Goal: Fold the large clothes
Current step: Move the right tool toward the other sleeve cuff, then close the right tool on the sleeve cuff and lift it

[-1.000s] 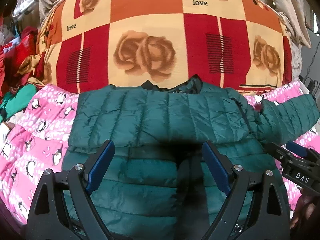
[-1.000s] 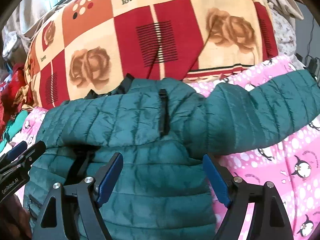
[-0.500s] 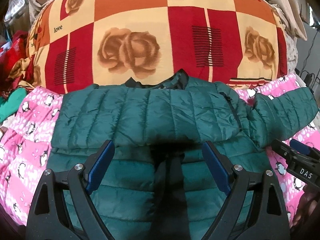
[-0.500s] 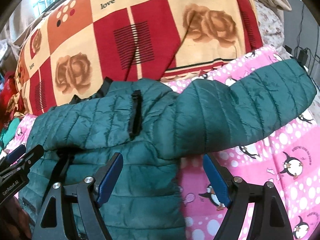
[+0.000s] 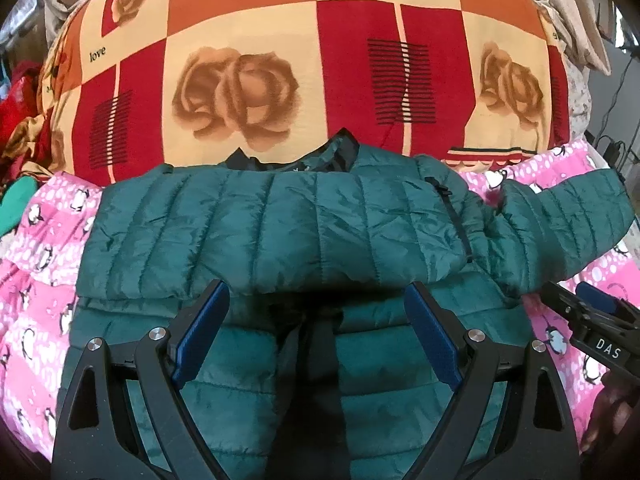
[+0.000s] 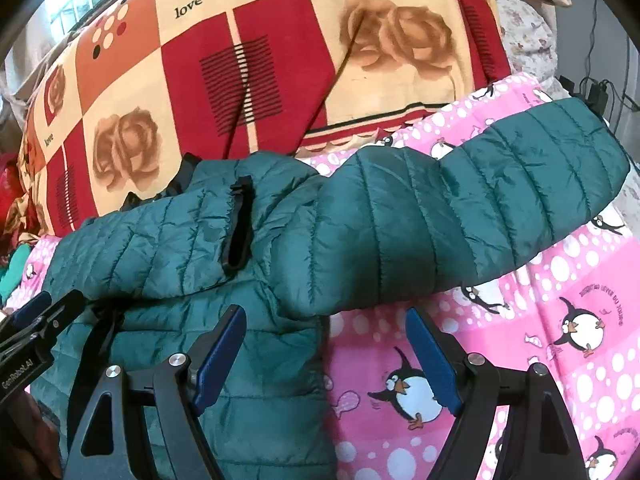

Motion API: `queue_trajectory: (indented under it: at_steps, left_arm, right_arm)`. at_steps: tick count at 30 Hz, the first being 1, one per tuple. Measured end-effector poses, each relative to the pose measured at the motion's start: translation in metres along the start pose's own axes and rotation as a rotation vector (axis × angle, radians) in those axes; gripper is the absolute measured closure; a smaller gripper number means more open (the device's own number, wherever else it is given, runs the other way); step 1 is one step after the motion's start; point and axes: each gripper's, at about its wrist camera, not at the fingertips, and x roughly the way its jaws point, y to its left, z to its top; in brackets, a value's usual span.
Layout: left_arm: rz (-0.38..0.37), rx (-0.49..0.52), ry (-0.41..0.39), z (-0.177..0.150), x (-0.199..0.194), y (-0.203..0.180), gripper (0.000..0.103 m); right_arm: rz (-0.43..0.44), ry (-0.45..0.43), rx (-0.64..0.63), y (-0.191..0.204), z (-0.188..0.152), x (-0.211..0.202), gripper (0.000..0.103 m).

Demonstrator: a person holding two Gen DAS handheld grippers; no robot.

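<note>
Green puffer jacket [image 5: 280,224] was laid flat on the pink penguin blanket [image 6: 560,320], one sleeve folded across the chest. Left gripper [image 5: 316,336] and right gripper [image 6: 324,356] were held spread, nothing grasped. The outstretched sleeve [image 6: 500,200] probably needs folding next.

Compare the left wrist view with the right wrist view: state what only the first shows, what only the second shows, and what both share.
Only the left wrist view shows the jacket's open front running down the middle, and the pink blanket's left part beside the folded-over sleeve.

Only the right wrist view shows the whole length of the outstretched sleeve and the large penguin prints below it.

Both show the green quilted jacket, the rose-patterned bedding behind it, and the left gripper and right gripper, both open and holding nothing.
</note>
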Motion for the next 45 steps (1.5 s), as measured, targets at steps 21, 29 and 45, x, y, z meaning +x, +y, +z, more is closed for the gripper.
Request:
queue_trajectory:
  at_steps: [21, 29, 45]
  left_arm:
    - [-0.038, -0.134, 0.011, 0.010, 0.009, 0.053, 0.014]
    - [-0.030, -0.157, 0.026, 0.010, 0.017, 0.066, 0.014]
    - [-0.005, -0.153, 0.052, 0.001, 0.027, 0.078, 0.014]
  right_arm:
    - [-0.248, -0.067, 0.228, -0.154, 0.036, -0.003, 0.023]
    - [-0.298, -0.149, 0.397, -0.224, 0.058, -0.014, 0.023]
    - [-0.157, -0.240, 0.448, -0.255, 0.083, -0.004, 0.082]
